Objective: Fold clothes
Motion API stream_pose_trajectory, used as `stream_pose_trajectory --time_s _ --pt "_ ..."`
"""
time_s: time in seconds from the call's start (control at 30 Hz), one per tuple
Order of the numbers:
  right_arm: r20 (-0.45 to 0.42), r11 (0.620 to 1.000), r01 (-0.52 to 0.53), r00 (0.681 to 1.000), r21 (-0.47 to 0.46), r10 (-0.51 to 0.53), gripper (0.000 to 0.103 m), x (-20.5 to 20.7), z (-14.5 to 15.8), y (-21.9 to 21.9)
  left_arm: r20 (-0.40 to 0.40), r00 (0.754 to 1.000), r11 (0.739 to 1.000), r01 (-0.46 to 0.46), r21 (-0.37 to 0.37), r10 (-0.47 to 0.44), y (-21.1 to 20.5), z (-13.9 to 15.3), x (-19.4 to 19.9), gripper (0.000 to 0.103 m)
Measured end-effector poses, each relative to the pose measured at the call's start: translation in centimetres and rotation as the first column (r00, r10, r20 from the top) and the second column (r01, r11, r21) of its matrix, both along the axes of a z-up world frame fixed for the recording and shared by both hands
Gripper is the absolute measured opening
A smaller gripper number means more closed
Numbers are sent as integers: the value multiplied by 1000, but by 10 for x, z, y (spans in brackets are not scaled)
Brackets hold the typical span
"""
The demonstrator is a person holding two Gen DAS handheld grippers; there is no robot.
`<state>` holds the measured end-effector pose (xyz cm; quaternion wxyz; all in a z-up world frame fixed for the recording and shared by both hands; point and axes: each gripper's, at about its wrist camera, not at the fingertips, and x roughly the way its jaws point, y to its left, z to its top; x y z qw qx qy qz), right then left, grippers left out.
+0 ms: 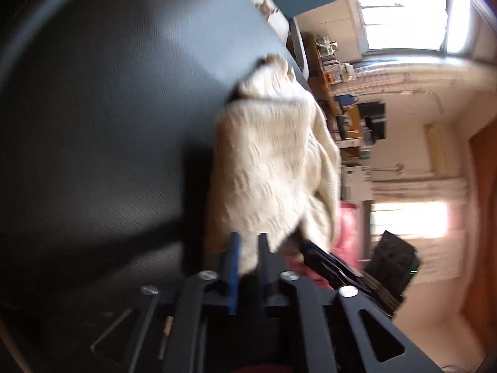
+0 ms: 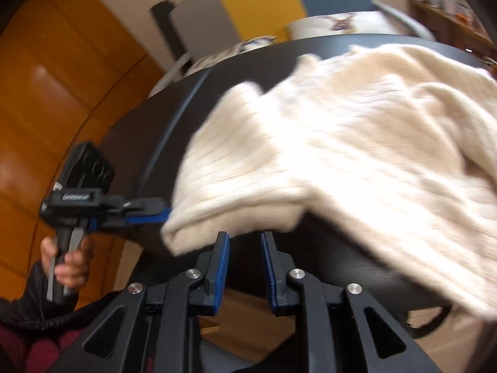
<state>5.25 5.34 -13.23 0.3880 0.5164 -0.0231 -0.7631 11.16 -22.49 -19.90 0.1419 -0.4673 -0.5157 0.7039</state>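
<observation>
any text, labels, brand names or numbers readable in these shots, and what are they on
None can be read.
Boxes and packages on the shelf: any print is too small and blurred.
Printed sheet past the table: a picture, no legible words.
Cream sweater: no tag or label shows.
Left gripper and right gripper: no markings visible.

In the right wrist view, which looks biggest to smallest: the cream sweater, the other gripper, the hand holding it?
1. Sweater
2. Left gripper
3. Hand

This is picture size only, since each sits at a different distance from the camera.
</observation>
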Motion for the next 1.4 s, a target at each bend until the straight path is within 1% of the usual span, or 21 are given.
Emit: stream_pose_trajectory --time_s 0.03,0.07,0.13,0.2,0.23,0.3,0.4,0.47,0.63,0.7,0.77,0.8,0.83,0.87,0.93,1.03,1.1,1.17,1.23,1.3,1.4 --pt "-6 1000 16 1000 2 -16 20 -2 1 6 3 1000 1000 -8 12 8 2 -2 0 36" --pt "-12 1000 31 999 3 -31 20 -4 1 12 3 1000 1000 -16 16 16 4 -3 0 42" --pt "-35 998 54 998 23 -53 20 -3 5 20 -1 999 999 -37 39 37 5 -4 -1 50" --pt "-70 994 94 993 58 -90 20 -18 8 32 4 998 998 -60 24 60 7 -4 -3 52" --pt "-89 991 115 990 76 -108 20 -26 9 39 12 998 998 -63 5 63 9 -3 -4 50" --pt "-86 986 124 990 109 -115 20 -38 6 38 38 997 998 -61 -6 61 6 -1 -5 50" --pt "-78 978 133 989 160 -122 20 -55 2 36 38 994 990 -103 -93 107 -8 15 6 52" --pt "-72 971 139 989 193 -127 24 -67 -1 34 44 994 983 -95 -158 104 -15 19 8 62" --pt "-60 949 152 988 276 -141 24 -96 -9 30 84 995 993 -51 -107 60 -4 -1 -1 63" --pt "-29 940 156 988 302 -155 24 -99 -22 29 74 997 995 -19 -93 26 8 -4 -7 63" --pt "4 931 159 985 328 -170 24 -102 -37 29 67 998 996 -12 -86 18 14 -5 -11 63" --pt "20 927 160 984 340 -177 24 -104 -44 29 63 998 997 -11 -83 16 16 -6 -13 60" --pt "15 928 163 984 336 -178 24 -102 -45 29 55 998 994 -15 -104 21 16 -6 -14 32" --pt "15 929 163 984 333 -178 25 -101 -45 28 45 999 991 -20 -134 26 16 -4 -13 13" --pt "38 931 171 980 323 -193 26 -103 -46 26 19 998 989 -58 -137 61 10 -2 -9 12" --pt "81 945 140 982 295 -171 26 -103 -47 13 -49 991 975 -129 -182 122 -7 23 -2 11" --pt "129 960 122 979 251 -159 26 -104 -49 2 -121 981 958 -175 -226 150 -23 52 1 11" --pt "191 976 108 971 189 -144 26 -106 -52 -12 -188 972 932 -195 -306 142 -34 87 2 11" --pt "224 982 103 965 161 -137 26 -105 -55 -30 -220 968 887 -204 -414 120 -38 116 0 11" --pt "243 985 93 962 146 -126 26 -103 -57 -49 -221 970 846 -198 -495 98 -39 135 -3 11" --pt "272 992 63 958 112 -92 26 -101 -60 -79 -242 966 761 -221 -610 87 -37 157 -5 11"
